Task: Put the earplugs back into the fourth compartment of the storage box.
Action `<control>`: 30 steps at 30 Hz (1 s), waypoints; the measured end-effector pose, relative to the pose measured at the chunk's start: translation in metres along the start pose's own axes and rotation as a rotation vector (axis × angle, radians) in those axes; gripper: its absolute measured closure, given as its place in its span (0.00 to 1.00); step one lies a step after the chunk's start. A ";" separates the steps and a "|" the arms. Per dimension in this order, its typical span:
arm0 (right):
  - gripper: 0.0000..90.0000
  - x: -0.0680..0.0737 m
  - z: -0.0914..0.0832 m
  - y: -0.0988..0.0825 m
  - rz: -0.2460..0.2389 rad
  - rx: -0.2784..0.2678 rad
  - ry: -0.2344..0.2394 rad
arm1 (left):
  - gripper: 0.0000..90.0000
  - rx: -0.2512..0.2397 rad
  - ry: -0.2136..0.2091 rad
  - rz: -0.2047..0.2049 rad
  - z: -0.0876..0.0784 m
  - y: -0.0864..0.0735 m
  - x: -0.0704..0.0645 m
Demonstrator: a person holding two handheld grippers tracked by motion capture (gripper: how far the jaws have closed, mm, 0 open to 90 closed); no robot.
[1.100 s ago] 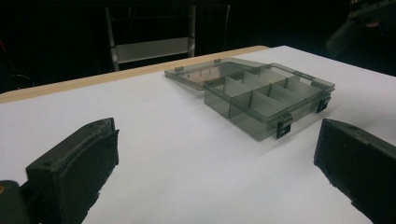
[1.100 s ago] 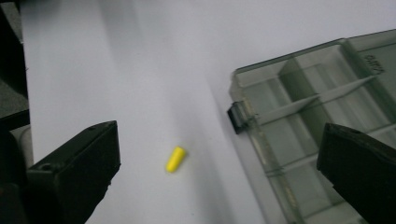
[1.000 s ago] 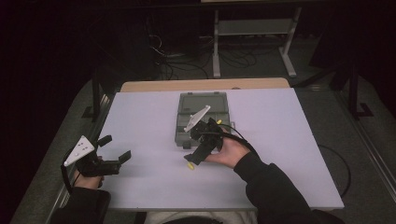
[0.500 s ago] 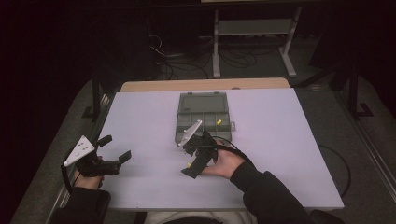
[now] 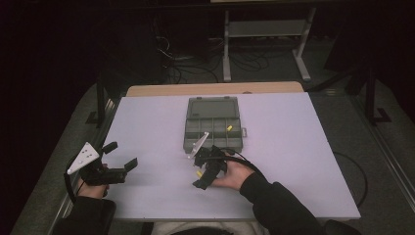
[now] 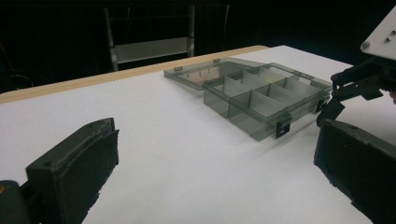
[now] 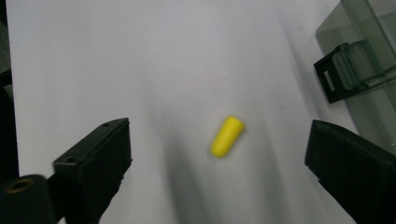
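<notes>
Hovering: right tongs [image 7: 219, 163] just closing a little, wide, nothing gripped | small yellow foam plug [image 7: 227, 136] on white table [image 5: 293, 147] between jaws, beside clear grey compartment box [image 5: 214, 122] | left tongs [image 5: 120, 159] released, idle | risk: plug rolls off-centre

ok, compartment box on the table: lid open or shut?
Open. The compartment box has its lid folded back flat on the table, dividers exposed from above.

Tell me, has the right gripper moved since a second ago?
Yes. The right gripper has come toward the table's near edge, away from the compartment box, and now hangs over the yellow piece, its fingers just closing, not touching it.
</notes>
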State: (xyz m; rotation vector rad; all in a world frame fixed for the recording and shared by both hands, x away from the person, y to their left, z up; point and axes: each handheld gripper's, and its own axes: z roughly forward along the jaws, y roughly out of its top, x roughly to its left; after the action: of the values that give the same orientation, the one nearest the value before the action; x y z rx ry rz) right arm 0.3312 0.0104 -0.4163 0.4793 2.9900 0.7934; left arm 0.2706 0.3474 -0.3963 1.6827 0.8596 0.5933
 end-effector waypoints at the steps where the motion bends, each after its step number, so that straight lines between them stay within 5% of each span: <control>1: 0.13 -0.001 0.001 0.000 -0.003 0.001 0.004 | 0.00 0.000 0.000 0.000 0.000 0.000 0.000; 21: 0.51 0.000 0.010 0.001 -0.008 0.009 0.001 | 0.00 0.003 -0.005 0.004 0.001 0.000 0.000; 30: 0.72 0.001 0.013 0.001 -0.003 0.020 -0.047 | 0.00 0.003 -0.005 0.004 0.001 0.000 0.000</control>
State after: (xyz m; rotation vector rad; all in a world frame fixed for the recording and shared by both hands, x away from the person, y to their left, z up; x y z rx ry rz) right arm 0.3320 0.0178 -0.4270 0.4868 2.9573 0.7416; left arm 0.2710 0.3469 -0.3964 1.6883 0.8540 0.5900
